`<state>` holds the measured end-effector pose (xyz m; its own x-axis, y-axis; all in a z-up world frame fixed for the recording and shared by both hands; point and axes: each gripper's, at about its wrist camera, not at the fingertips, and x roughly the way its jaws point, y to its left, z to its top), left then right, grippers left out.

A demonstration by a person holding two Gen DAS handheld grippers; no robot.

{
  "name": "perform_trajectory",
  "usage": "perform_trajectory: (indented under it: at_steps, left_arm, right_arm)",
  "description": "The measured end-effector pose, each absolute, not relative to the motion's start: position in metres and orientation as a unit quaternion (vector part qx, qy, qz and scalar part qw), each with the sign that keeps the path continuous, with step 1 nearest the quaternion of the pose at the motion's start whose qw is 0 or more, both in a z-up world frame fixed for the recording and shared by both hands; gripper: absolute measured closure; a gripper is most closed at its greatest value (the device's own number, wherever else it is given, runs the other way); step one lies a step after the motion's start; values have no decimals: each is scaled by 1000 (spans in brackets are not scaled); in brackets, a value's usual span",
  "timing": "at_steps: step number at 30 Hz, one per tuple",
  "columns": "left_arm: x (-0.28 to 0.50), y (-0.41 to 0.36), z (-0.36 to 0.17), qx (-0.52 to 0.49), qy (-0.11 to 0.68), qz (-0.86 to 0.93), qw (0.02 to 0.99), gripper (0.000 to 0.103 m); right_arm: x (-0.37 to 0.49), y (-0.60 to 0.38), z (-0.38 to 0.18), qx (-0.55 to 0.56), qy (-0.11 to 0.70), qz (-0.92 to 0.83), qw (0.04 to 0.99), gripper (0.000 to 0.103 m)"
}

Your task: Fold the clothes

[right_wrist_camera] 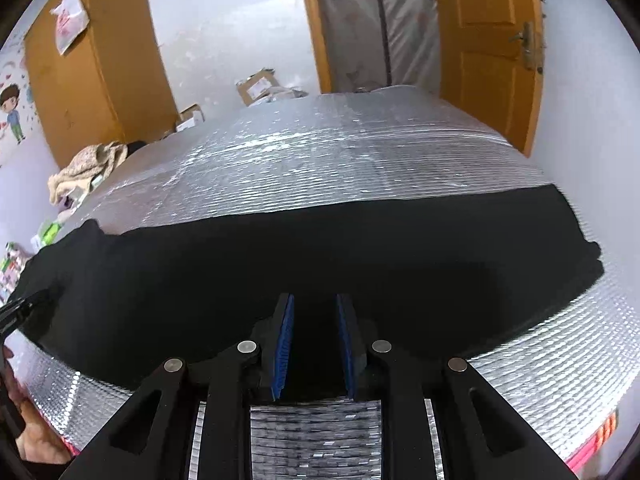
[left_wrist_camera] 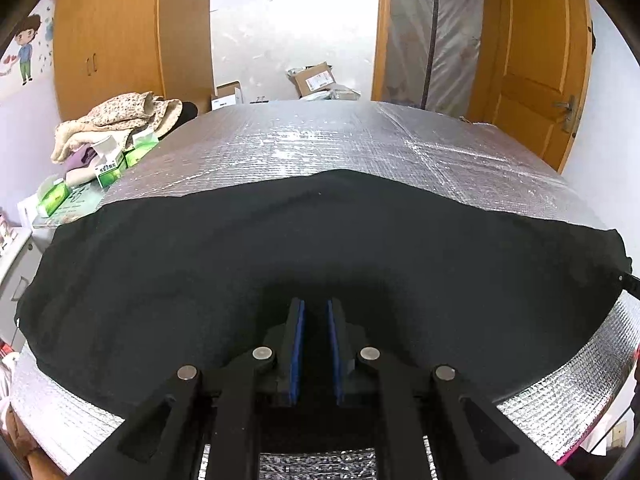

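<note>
Black garment (left_wrist_camera: 320, 240) flat; both claws angled down.

Green boxes (left_wrist_camera: 108, 172) and a floral blanket (left_wrist_camera: 124, 118) are piled beside the foil mat's (left_wrist_camera: 320, 140) left edge; cardboard boxes (left_wrist_camera: 316, 78) are seen beyond its far edge.

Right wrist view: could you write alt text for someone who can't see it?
A black garment lies spread across a silver foil-covered surface, seen from a handheld gripper whose blue-padded jaws stand apart just above the cloth's near edge, gripping nothing. Behind are a wooden wardrobe, an orange door and cardboard boxes on the floor.
</note>
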<state>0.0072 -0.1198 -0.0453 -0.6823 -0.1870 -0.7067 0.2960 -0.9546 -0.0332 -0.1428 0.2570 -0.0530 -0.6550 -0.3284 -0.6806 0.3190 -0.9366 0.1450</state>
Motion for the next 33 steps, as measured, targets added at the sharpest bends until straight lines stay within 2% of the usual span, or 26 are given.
perform_trajectory:
  at_steps: [7,19,33]
  left_arm:
    - [4,-111,-51,385,63,-910,143,92]
    - [5,-112,-55,374,58,-915,142,91]
    - [7,-121,-58,358,79,-922,127,91]
  right_arm:
    - [-146,280,-57,369,-23,-914,167,82]
    - [-159,335,-57,358,-50,-928,91,82]
    - [-180,406,-48,352,-116,-927,-49,80]
